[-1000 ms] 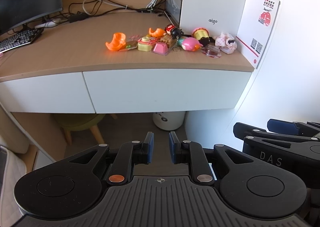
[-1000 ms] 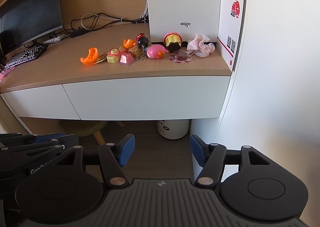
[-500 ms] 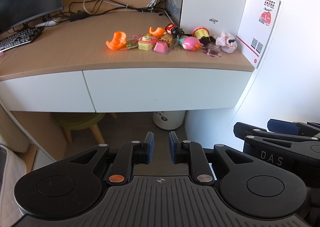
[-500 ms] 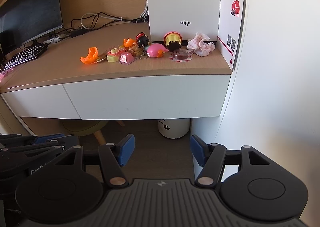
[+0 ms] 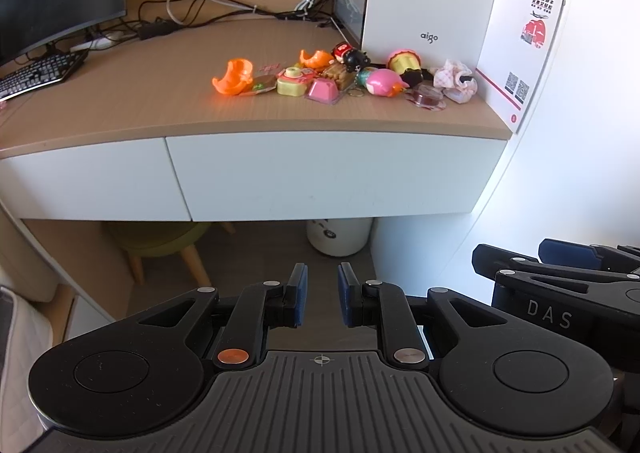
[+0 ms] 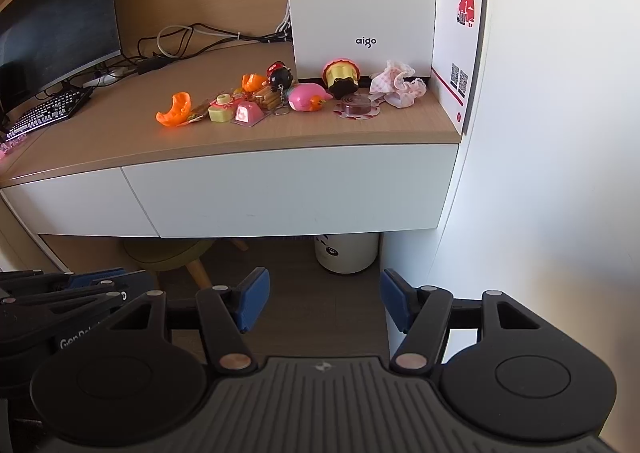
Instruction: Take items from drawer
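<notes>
1. The desk [image 5: 120, 101] is my landmark, and the biggest thing in play is the right-hand drawer [image 5: 332, 173] under its top: a wide white front, fully pushed in and flush, no handle or knob that I can see. I'd guess it's stiff and light enough to slide, but the flat face gives nothing to pinch, so the likely hold is the lower edge, hooked from beneath
2. Left of it under the same desk edge sits a narrower drawer front [image 5: 88, 181], shut as well
3. Both tools hang in front of and below the desk, well apart from the drawer. The right gripper [image 6: 324, 303] has its blue pads spread wide with only floor between them; the left gripper [image 5: 322, 295] has its jaws drawn close with a slim gap, pinching nothing
4. On the desk top, near its right end, lies a scatter of small toys [image 5: 340, 73]. Whether anything remains inside the drawer I cannot tell
5. Of those, the pink round toy [image 6: 306, 97] looks smooth and may slip, so take it across the middle; the orange plastic shell [image 6: 174, 115] looks hard, thin and light; the pink-and-white cloth scrunchie [image 6: 398, 87] is soft and will squash anywhere you grab it
</notes>
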`<state>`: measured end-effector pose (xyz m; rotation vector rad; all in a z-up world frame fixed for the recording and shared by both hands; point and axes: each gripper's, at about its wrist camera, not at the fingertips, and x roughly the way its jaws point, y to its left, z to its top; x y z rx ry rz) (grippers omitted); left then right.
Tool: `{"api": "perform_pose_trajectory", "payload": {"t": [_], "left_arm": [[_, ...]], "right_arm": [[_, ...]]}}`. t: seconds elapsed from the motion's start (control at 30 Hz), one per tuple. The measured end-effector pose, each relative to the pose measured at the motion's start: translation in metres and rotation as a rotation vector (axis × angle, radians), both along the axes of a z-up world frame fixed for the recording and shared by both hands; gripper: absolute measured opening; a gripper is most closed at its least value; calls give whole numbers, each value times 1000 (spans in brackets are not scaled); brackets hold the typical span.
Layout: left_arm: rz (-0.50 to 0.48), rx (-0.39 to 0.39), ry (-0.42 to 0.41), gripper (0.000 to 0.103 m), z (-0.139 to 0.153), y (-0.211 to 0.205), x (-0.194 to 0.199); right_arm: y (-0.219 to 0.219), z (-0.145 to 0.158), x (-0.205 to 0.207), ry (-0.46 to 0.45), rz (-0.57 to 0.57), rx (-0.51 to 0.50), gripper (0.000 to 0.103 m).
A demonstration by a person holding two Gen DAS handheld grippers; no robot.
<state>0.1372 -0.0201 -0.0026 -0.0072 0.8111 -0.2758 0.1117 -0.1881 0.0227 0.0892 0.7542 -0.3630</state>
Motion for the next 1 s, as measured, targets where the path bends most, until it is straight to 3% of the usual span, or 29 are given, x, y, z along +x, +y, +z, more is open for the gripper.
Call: {"api": "perform_pose_trajectory", "payload": {"t": [1.0], "left_arm": [[-3, -12, 10, 19, -1, 1, 2]], "right_arm": [[-1, -2, -1, -1, -11, 4, 62]]}}
